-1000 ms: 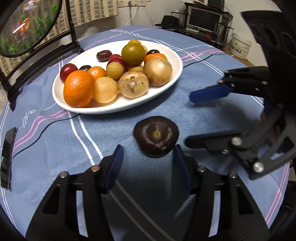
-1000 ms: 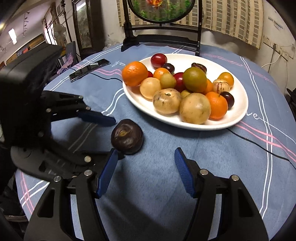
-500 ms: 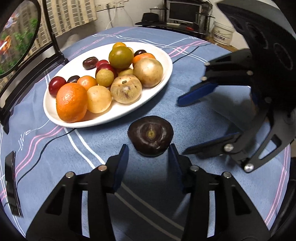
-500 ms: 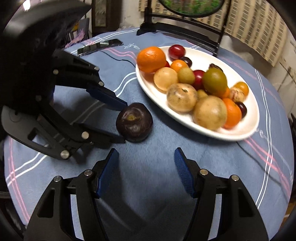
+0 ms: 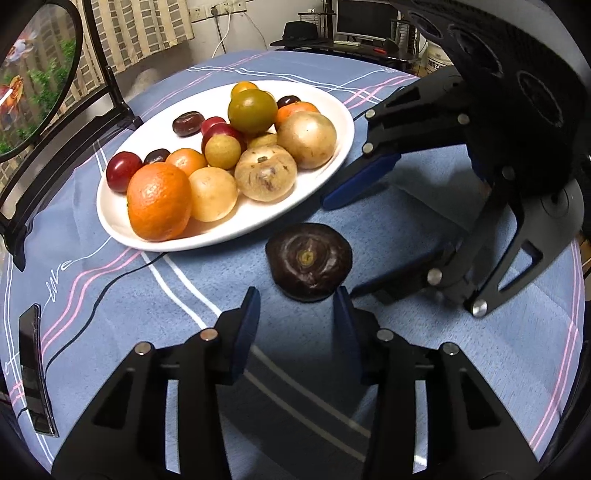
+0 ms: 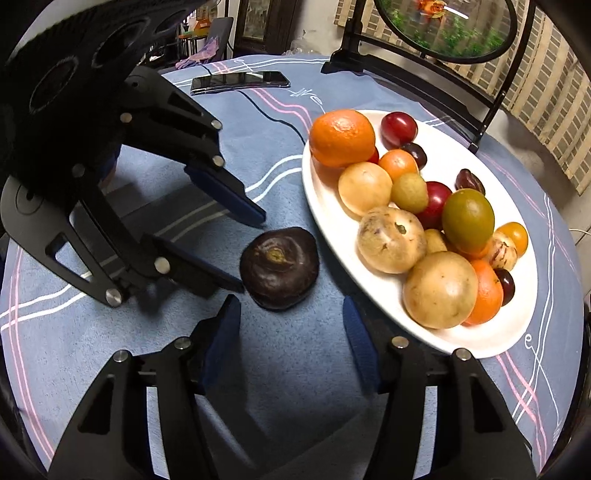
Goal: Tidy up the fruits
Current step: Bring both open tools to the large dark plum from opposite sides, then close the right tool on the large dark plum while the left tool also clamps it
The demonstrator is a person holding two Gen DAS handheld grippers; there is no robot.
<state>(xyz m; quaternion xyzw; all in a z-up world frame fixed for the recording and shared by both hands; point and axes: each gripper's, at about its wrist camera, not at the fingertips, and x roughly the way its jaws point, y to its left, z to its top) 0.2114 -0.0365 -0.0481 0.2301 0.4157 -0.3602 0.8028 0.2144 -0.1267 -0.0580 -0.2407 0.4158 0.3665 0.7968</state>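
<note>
A dark purple fruit [image 5: 308, 260] [image 6: 279, 267] lies on the blue tablecloth, beside a white oval plate [image 5: 159, 133] [image 6: 509, 325] piled with several fruits, among them an orange [image 5: 159, 201] [image 6: 341, 136]. My left gripper [image 5: 295, 299] [image 6: 251, 253] points down at the purple fruit, jaws closing. The fruit sits just beyond its tips, with neither pad pressing on it. My right gripper [image 6: 291, 302] [image 5: 340, 249] comes at the fruit from the other side, jaws also closing, and the fruit lies just ahead of its tips, ungripped.
A phone [image 5: 33, 369] [image 6: 240, 79] lies near the table edge, with a black cable [image 5: 92, 295] running to the plate. A round picture on a black stand [image 5: 33, 74] [image 6: 443, 26] rises behind the plate. Bare cloth lies near both grippers.
The left jaws have narrowed a good deal and the right jaws a little. Both wrists have rolled. The right gripper has come closer to the purple fruit, which has stayed put.
</note>
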